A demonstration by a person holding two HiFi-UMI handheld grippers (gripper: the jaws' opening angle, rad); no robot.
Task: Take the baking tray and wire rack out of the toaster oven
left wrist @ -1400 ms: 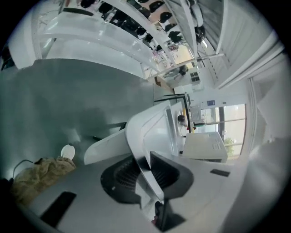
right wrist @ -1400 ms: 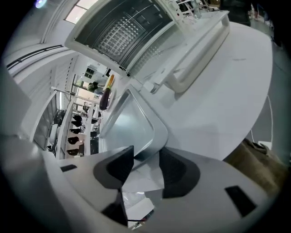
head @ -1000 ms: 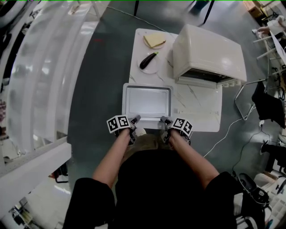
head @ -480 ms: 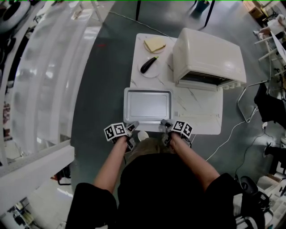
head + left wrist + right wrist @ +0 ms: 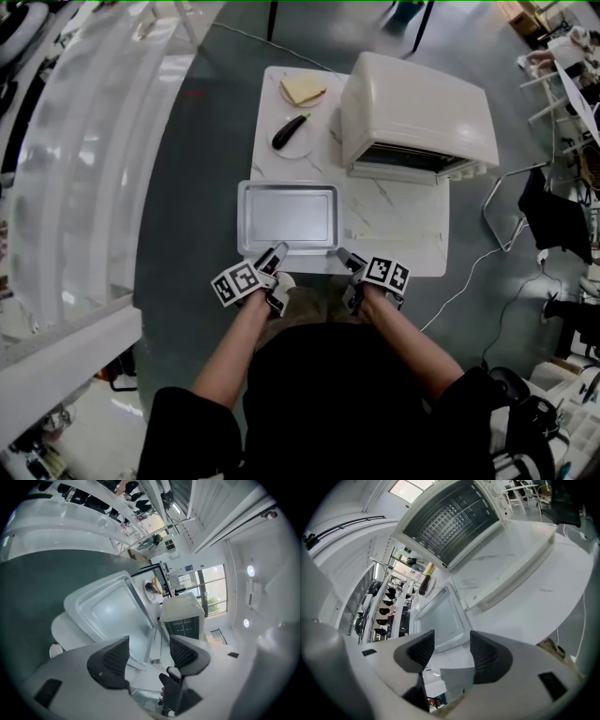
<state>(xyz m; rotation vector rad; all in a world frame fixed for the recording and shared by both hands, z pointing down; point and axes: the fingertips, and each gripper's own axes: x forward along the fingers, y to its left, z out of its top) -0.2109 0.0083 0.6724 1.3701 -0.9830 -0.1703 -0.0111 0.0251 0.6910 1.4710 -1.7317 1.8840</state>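
While left gripper (image 5: 274, 254) and right gripper (image 5: 346, 257) have just spread empty fingers, the baking tray (image 5: 288, 214) lies just beyond them.

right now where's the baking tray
In the head view the baking tray lies flat on the near left corner of the white table, in front and left of the open toaster oven; the eggplant lies just behind it.

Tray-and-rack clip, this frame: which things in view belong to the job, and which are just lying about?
Job: baking tray, out on the table; wire rack, inside the toaster oven; left tongs and right tongs, jaws just opened, nothing between them.
Lying about: eggplant on its plate; bread beyond it.
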